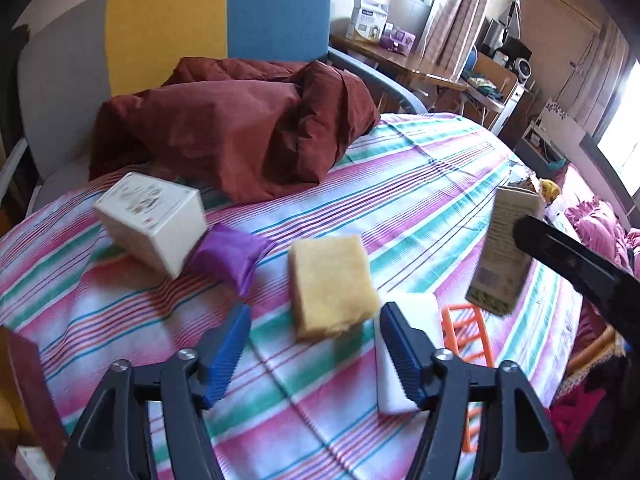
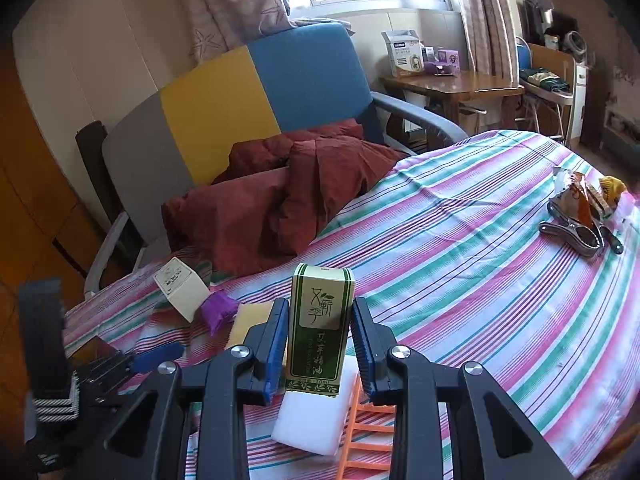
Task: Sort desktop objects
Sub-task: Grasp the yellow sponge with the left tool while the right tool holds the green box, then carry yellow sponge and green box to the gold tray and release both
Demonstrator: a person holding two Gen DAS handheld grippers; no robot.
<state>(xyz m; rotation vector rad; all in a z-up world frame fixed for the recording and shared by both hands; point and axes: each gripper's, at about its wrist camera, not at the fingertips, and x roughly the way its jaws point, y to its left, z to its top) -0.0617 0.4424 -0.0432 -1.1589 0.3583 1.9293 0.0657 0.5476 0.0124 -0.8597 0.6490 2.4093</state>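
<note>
Right gripper (image 2: pixel 320 344) clamps green carton (image 2: pixel 321 328); tall, may twist loose; left gripper (image 1: pixel 316 354) agape, empty, could nudge yellow sponge (image 1: pixel 332 284).

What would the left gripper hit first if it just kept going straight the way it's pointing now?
Most likely the yellow sponge lying on the striped cloth: it sits just ahead of the open left gripper, roughly between its fingertips. Depth is hard to judge, so it might touch the cloth just short of the sponge.
</note>
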